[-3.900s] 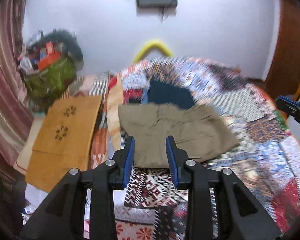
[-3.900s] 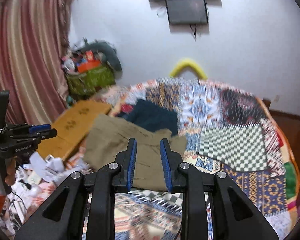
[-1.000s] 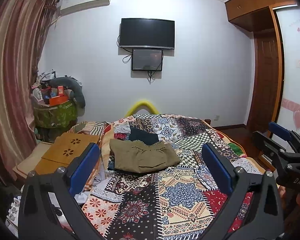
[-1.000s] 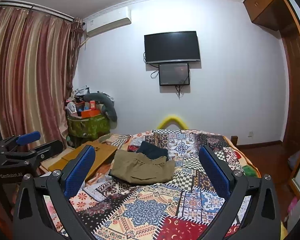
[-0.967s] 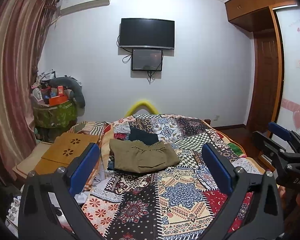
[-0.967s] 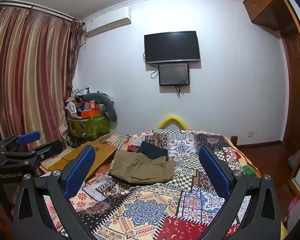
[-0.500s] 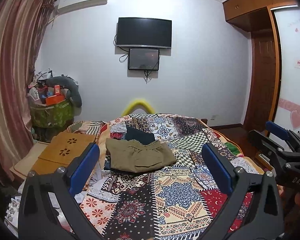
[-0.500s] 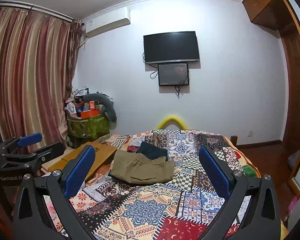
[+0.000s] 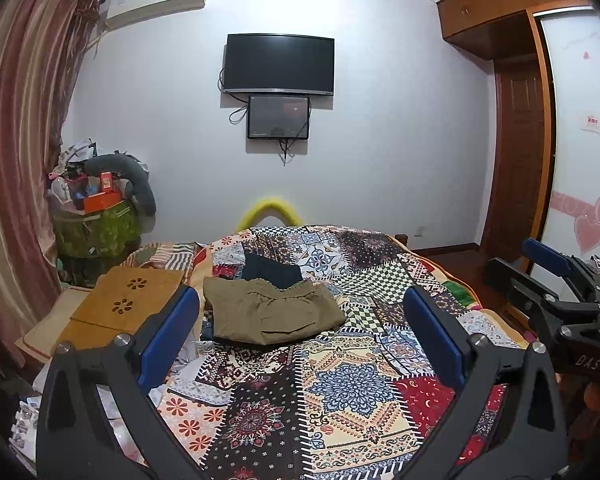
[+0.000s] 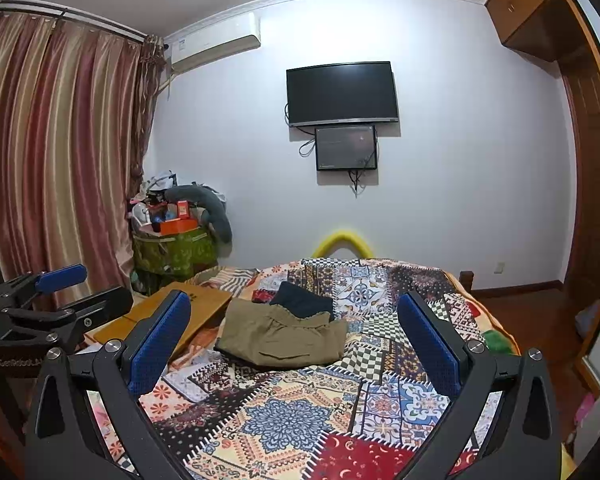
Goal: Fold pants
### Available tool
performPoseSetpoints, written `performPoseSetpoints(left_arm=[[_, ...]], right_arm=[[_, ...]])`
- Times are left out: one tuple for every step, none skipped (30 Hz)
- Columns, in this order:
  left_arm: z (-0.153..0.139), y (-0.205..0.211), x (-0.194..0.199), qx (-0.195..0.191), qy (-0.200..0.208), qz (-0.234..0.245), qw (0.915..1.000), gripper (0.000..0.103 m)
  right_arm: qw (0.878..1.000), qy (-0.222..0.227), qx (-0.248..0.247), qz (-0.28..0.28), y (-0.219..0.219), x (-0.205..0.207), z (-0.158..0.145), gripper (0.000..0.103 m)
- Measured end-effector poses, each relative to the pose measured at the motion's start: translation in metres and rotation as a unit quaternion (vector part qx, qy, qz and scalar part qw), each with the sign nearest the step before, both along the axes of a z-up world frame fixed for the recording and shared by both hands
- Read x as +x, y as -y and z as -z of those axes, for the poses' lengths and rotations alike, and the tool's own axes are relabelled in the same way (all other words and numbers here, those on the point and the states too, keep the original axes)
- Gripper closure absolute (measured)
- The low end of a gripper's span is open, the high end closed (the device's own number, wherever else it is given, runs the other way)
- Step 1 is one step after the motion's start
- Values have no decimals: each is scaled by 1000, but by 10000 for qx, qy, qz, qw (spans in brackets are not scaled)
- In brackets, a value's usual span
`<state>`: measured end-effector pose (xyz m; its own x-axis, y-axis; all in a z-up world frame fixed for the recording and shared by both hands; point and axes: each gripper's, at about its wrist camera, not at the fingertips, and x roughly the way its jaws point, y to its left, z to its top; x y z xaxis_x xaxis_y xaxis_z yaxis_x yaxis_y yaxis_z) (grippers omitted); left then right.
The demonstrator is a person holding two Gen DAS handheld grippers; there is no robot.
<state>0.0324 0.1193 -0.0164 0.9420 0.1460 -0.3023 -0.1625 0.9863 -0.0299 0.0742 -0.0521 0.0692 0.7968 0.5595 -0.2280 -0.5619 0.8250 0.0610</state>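
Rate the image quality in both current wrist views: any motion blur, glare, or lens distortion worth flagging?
Left wrist view: sharp, no motion blur; the folded khaki pants and quilt pattern read clearly; strong fisheye bends the curtain and darkens the corners. Right wrist view: equally sharp, even indoor light, no glare on the TV; wardrobe edges bow.

The folded olive pants (image 9: 269,312) are covering the near part of a dark navy garment (image 9: 271,269), so its shape is staying unclear. The left claw (image 9: 299,332) is blocking the bed's (image 9: 352,392) lower corners, and the frame is cutting off the claw's body. The bin's (image 10: 172,252) contents are reading too small to identify. The right claw (image 10: 294,344) is hiding the wooden board's (image 10: 204,302) near edge.
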Motion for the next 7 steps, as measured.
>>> performPoseSetpoints(left_arm=[[0, 0, 0, -10, -5, 7, 10000, 0], [0, 0, 1, -18, -10, 10, 10000, 0], [1, 0, 1, -25, -12, 13, 10000, 0], [1, 0, 1, -30, -16, 17, 10000, 0], [2, 0, 2, -31, -20, 14, 10000, 0], [2, 0, 2, -26, -20, 10, 10000, 0], [2, -1, 3, -23, -29, 5, 10000, 0]], right_arm=[[10000, 0, 0, 2, 0, 0, 1, 0], [10000, -2, -2, 4, 0, 0, 1, 0], [10000, -7, -3, 7, 0, 1, 1, 0], [10000, -15, -2, 11, 0, 1, 2, 0], [10000, -25, -1, 14, 0, 2, 2, 0], [10000, -33, -1, 22, 0, 2, 3, 0], [10000, -43, -3, 28, -1, 2, 4, 0]])
